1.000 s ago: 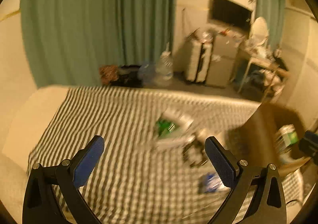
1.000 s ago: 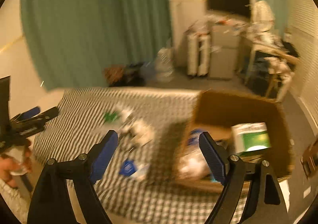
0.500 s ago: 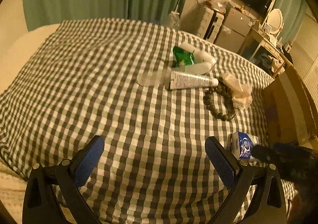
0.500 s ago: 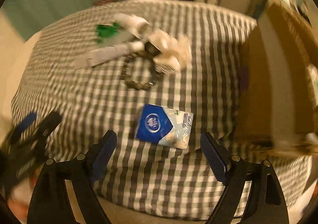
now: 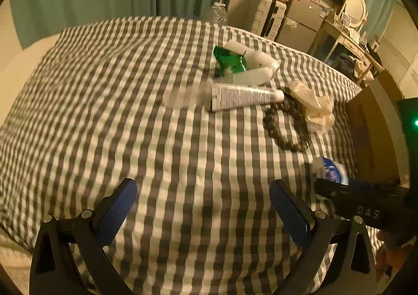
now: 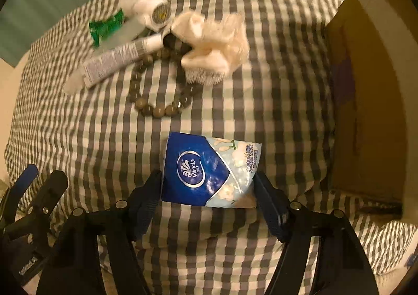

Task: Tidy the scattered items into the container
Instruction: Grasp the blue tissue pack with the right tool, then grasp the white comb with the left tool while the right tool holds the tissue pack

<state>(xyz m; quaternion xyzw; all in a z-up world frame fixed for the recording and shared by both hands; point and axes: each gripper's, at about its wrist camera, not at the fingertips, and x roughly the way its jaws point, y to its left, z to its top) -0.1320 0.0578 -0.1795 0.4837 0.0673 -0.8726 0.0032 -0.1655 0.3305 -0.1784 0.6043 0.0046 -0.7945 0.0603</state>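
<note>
On the bed, left wrist view: grey-and-white checked bedspread (image 5: 146,117) carrying a green foil sachet (image 5: 230,61), white plastic bottles (image 5: 254,70), a white squeeze tube with small unreadable print (image 5: 244,97), a brown bead bracelet (image 5: 287,126) and a crumpled cream cloth (image 5: 314,104). Left tool (image 5: 201,206) spread wide above bare bedspread, nothing between its blue pads. Right tool (image 5: 337,185) at the right edge, over a blue-and-white tissue packet (image 5: 329,170); white letters "BAS" on its black body. Brown cardboard box (image 5: 373,127) beside the bed's right edge.

Right wrist view: blue-and-pale-blue plastic tissue packet (image 6: 209,170), flat on the bedspread (image 6: 282,101), logo reading "Vinda"; smaller side print illegible. Right tool (image 6: 207,197) closing, jaws astride the packet's near end; firm contact cannot be told. Bracelet (image 6: 159,88), cloth (image 6: 214,44), tube (image 6: 120,59), sachet (image 6: 105,27) farther off. Box (image 6: 371,101) at right; left tool (image 6: 34,190) at lower left.
</note>
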